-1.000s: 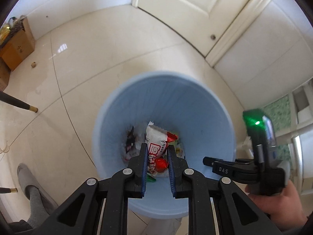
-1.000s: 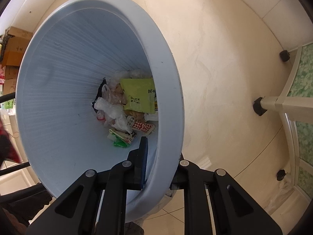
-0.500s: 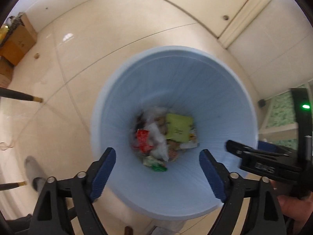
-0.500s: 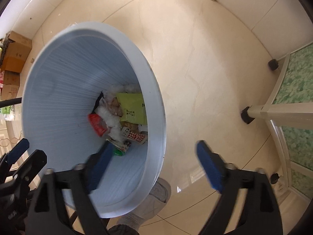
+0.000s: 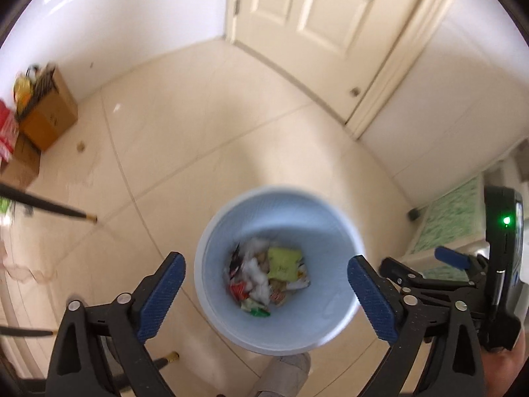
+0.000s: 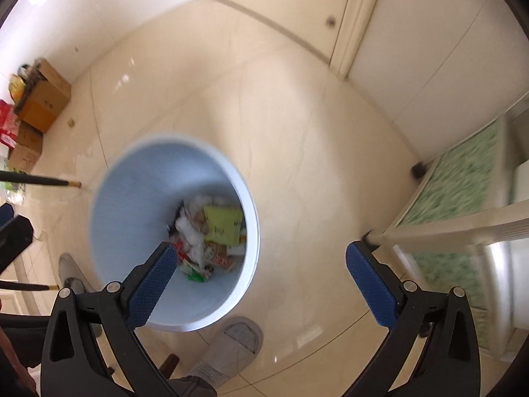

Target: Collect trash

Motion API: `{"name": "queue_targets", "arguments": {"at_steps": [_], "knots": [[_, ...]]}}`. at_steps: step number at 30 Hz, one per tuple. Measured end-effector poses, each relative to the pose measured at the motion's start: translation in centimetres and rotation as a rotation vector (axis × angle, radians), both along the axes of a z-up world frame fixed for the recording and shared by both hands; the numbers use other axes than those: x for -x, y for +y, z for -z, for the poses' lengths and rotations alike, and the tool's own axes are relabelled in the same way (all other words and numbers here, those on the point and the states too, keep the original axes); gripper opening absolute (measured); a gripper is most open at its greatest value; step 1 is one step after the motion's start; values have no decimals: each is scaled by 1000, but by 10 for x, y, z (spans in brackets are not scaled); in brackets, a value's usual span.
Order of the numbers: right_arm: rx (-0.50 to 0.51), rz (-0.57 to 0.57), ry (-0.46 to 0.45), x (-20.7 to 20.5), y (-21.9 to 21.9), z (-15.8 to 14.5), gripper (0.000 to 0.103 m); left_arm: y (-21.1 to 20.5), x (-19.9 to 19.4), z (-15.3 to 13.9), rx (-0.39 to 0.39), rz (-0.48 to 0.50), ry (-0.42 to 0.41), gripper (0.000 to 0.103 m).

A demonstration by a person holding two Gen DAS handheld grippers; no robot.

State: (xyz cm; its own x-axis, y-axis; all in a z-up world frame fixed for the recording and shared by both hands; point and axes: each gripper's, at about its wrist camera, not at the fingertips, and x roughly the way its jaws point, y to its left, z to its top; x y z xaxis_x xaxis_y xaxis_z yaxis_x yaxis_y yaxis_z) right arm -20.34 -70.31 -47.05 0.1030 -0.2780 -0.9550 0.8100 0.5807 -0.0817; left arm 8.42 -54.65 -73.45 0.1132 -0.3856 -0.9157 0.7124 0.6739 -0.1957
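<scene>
A light blue trash bin [image 5: 334,228] stands on the tiled floor, also in the right wrist view [image 6: 132,198]. At its bottom lies a pile of wrappers [image 5: 267,279], with a yellow-green packet [image 6: 221,226] on top. My left gripper [image 5: 266,296] is open and empty, high above the bin. My right gripper [image 6: 261,278] is open and empty, above the bin's right rim. The right gripper also shows in the left wrist view [image 5: 426,269] at the right edge.
A closed white door [image 5: 310,16] is at the back. Cardboard boxes [image 5: 46,115] stand at the left wall. A green-patterned cabinet [image 6: 463,192] is at the right. Dark chair legs [image 5: 49,210] reach in from the left. A grey slipper [image 6: 231,347] is below the bin.
Both grippers opened and rose away from the bin. The left one dropped a red-and-white wrapper into the bin. The right one let go of the bin's rim.
</scene>
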Motion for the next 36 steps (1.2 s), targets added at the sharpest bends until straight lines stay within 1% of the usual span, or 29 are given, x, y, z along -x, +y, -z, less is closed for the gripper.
{"name": "queue_targets", "arguments": {"at_steps": [2,3,5,7,9,10,12,13,14,16,17,19,20,22,23,25,28,29,30,31,32,34,35,36], "knots": [[49,-14,-22,-4,8,-34,103,7,10,-21,42,23,-32,100],[85,-22,-40,-6,15,-57,103,5,15,-34,55,28,-46,101],[127,-30,-64,-9,23,-89,103,11,28,-60,87,41,-81,102],[173,-38,-94,-13,37,-127,103,16,38,-85,126,56,-104,102],[220,-30,-129,-13,51,-165,103,43,41,-112,169,52,-133,102],[228,-26,-160,-12,58,-183,103,54,43,-127,186,46,-149,102],[242,-26,-228,-9,74,-218,103,63,45,-171,238,35,-194,102],[261,-27,-243,-10,82,-233,103,75,47,-180,257,33,-215,102],[278,-33,-261,-11,93,-249,103,91,51,-196,277,27,-249,102],[307,-52,-320,-10,119,-285,103,124,62,-223,314,12,-315,102],[315,-61,-341,-9,127,-295,103,147,64,-239,339,-4,-355,102],[347,-92,-399,-13,158,-332,103,179,73,-267,366,-45,-412,102],[365,-107,-421,-15,172,-348,103,194,76,-277,376,-65,-431,102],[389,-137,-459,-19,195,-372,103,230,81,-298,387,-116,-468,102],[398,-153,-479,-23,208,-385,103,256,81,-307,385,-146,-492,102],[414,-199,-532,-31,239,-413,103,290,90,-321,367,-198,-532,102],[434,-265,-577,-51,282,-441,103,357,100,-345,348,-295,-585,102],[435,-281,-590,-56,292,-449,103,381,102,-351,350,-324,-594,102],[435,-310,-612,-63,309,-457,103,397,108,-354,345,-353,-602,102],[436,-334,-627,-70,323,-463,103,426,110,-359,336,-393,-619,102],[437,-363,-642,-77,340,-468,103,441,119,-368,328,-421,-631,102],[441,-431,-678,-93,376,-476,103,483,128,-377,308,-489,-666,102],[440,-459,-691,-97,395,-481,103,495,139,-386,300,-515,-682,102],[439,-482,-699,-101,409,-483,103,511,146,-389,292,-540,-702,102]]}}
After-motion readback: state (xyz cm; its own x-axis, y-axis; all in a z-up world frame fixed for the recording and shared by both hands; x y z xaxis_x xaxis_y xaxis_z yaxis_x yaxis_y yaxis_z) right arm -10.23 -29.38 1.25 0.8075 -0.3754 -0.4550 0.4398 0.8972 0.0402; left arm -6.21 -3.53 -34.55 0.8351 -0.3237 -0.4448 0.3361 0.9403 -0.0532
